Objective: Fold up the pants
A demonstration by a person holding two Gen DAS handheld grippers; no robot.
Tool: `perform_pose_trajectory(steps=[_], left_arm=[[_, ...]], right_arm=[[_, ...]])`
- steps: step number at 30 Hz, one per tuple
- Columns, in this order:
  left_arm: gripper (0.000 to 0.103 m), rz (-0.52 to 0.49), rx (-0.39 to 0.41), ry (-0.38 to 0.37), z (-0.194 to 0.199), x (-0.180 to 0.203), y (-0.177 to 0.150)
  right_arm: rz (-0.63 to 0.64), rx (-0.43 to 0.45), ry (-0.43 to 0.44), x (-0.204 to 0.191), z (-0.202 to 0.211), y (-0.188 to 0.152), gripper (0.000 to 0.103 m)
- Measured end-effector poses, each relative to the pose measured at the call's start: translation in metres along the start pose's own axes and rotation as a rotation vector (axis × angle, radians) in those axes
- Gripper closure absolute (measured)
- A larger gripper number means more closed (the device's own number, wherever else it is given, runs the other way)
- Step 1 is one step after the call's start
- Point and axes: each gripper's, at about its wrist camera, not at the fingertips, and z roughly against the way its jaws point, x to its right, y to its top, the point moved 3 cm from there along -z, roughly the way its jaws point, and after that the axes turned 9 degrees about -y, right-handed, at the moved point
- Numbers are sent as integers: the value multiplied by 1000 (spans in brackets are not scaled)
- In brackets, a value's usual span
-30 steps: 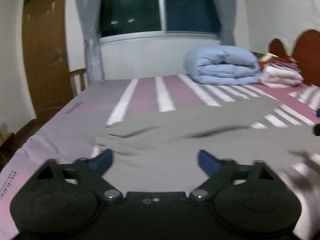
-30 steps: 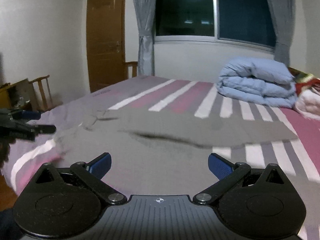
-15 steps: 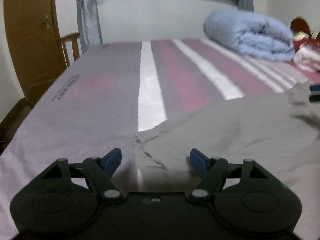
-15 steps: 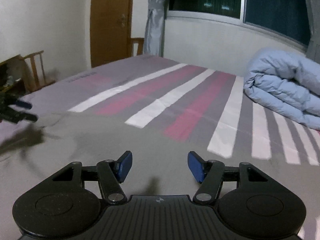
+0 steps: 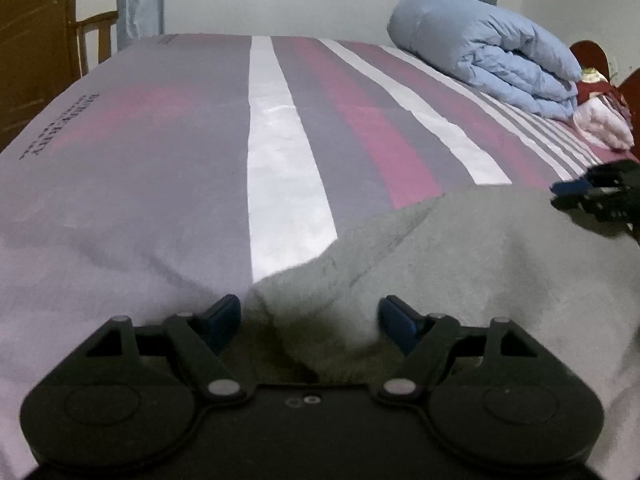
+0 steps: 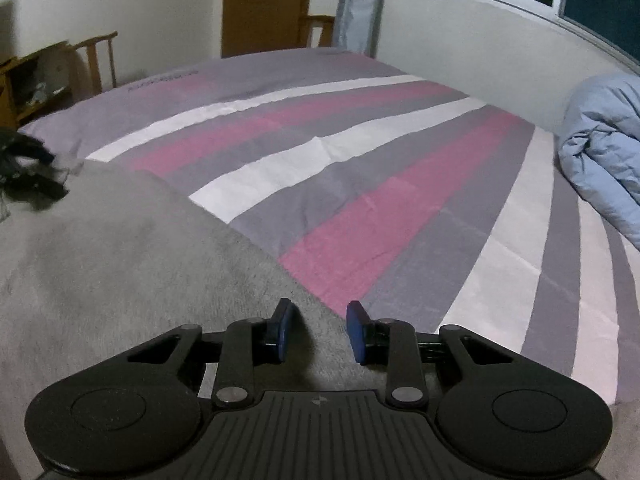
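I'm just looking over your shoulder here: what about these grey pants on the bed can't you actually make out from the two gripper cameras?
- Full shape of the pants: near part cut off by both frames' lower edges and hidden behind the gripper bodies.
- Whether the closing right gripper pinches cloth: left wrist view shows it small, blurred at the edge.
- Cloth under the left gripper: in dark shadow.
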Motion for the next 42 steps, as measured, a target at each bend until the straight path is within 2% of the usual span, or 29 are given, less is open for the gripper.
perform_pose_trajectory(steps=[2,3,6,8,9,11,13,16,18,21,26,29,34,36,38,40,42], left_arm=[[38,48,22,-3,-3,-5,1],[47,55,29,-12,-4,-6,2],[61,25,25,-20,-4,-3,3],[74,9,27,-26,-3,0,4],[78,-3,29,-24,-2,3,4],[80,-25,38,-6,-1,7,5],[84,-34,57,-2,3,9,4],[90,-28,100,-17,15,10,2],[91,-27,143,-35,29,13,0],[92,-26,164,-36,44,16,0],[94,-84,213,23,76,42,0],[94,-145,273,38,107,66,-6],[95,-229,363,4,162,96,-37],[95,-239,340,-10,170,103,-55],[90,-238,287,3,171,108,-79],[84,-202,247,9,170,112,-104],[80,-168,228,35,172,117,-126]], right_arm=[[17,-6,-3,-2,-3,1,72],[21,-10,1,-2,-5,1,72],[42,-20,-4,-9,-6,1,72],[52,-30,-12,-14,-5,2,73],[52,-38,-9,-15,-6,2,76],[71,-54,7,-18,-6,5,92],[103,-65,14,-21,-2,7,99],[103,-47,30,-20,16,9,101],[110,-28,41,-22,33,9,101],[147,-30,56,-32,50,9,101],[126,2,68,-42,81,3,101],[121,47,63,-51,118,-3,101],[118,122,46,-65,198,-24,102],[133,145,51,-81,230,-41,102],[161,140,40,-99,250,-62,102],[146,100,61,-118,259,-90,102],[140,79,34,-136,263,-119,102]])
